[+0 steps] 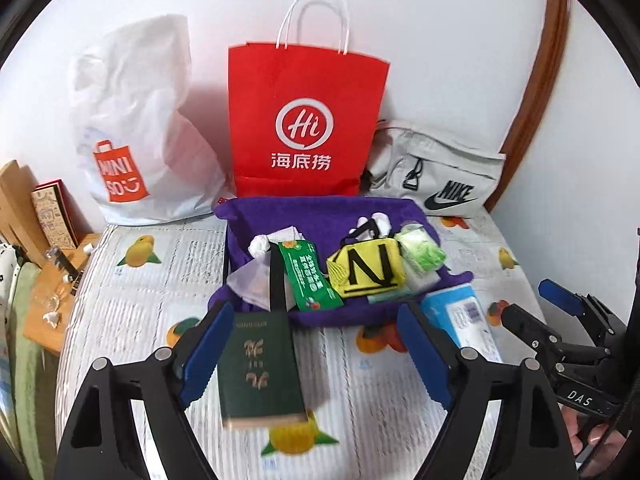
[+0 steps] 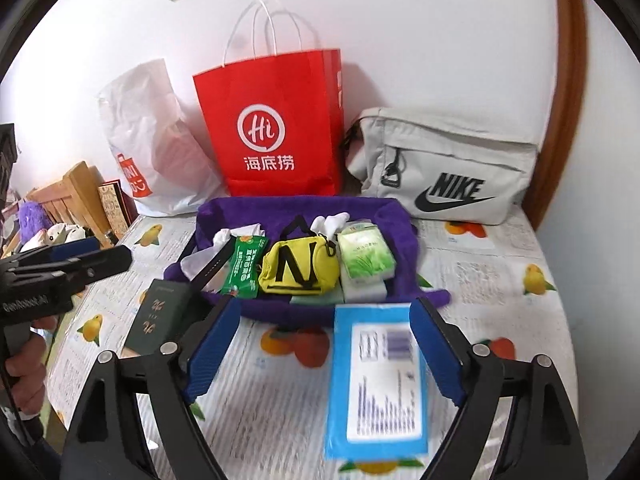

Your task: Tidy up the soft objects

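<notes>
Left gripper (image 1: 316, 344), jaws spread, brackets a dark green booklet (image 1: 260, 368) lying free on the fruit-print cover (image 1: 140, 280); right gripper (image 2: 320, 352), likewise spread, brackets a blue wipes pack (image 2: 376, 380). Behind, left to right against the white wall (image 2: 400, 20): white plastic bag (image 1: 136, 128), red paper bag (image 1: 304, 120), grey Nike bag (image 2: 440, 164). A purple cloth tray (image 2: 392, 216) holds small soft items.

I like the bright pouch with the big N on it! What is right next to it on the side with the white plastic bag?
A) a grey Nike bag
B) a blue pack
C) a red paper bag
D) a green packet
D: in the purple bag, the green packet lies touching the yellow pouch on the side toward the white Miniso bag.
</notes>
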`<state>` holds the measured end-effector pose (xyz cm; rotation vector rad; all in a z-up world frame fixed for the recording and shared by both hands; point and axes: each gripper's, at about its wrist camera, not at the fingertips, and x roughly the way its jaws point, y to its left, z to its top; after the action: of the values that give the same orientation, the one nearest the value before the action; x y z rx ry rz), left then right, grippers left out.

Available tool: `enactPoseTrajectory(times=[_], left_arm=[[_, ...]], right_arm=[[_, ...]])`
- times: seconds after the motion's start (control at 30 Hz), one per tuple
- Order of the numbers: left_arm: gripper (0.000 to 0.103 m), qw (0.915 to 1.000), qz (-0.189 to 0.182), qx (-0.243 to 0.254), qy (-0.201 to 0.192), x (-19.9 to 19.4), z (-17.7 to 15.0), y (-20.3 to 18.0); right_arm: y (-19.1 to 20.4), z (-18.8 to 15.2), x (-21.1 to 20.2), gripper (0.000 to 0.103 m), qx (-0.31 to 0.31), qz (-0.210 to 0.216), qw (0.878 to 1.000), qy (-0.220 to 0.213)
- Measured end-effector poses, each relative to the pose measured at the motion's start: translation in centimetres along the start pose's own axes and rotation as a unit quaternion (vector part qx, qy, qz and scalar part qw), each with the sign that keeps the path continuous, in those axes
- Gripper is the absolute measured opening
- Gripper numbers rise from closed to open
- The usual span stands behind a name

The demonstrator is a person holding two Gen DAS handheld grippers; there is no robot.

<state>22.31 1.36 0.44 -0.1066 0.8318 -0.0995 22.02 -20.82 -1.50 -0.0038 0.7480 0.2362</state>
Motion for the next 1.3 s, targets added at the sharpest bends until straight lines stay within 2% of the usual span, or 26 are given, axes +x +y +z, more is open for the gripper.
enactPoseTrajectory(times=[0.07,0.17,0.3,0.47,0.73,1.3], left_arm=[[0.091,0.9999,0.007,0.001,-0.009,-1.8,-1.0,-0.1],[0.093,0.9998,0.014,0.0,-0.017,-3.7,-2.6,-0.4],[0.093,0.9998,0.013,-0.005,-0.011,-5.3,-4.9,-0.6],[0.094,0.9997,0.022,-0.009,-0.007,-7.0,-8.1,-1.1],[0.094,0.9993,0.025,-0.002,-0.028,-10.3,-12.0,-1.6],[0.094,0.9986,0.03,0.012,-0.042,-12.5,-14.1,-2.8]], right_arm=[[0.1,-0.8,-1.6,0.096,-0.001,-0.005,1.0,-0.008],[0.2,-2.4,-3.6,0.1,0.003,-0.017,1.0,-0.015],[0.5,-4.2,-5.7,0.101,0.012,-0.027,0.999,-0.018],[1.1,-6.6,-7.8,0.101,0.025,-0.02,0.999,-0.018],[1.9,-10.5,-10.9,0.101,0.031,-0.021,0.999,-0.017],[1.4,-12.4,-14.4,0.101,0.041,-0.034,0.998,-0.043]])
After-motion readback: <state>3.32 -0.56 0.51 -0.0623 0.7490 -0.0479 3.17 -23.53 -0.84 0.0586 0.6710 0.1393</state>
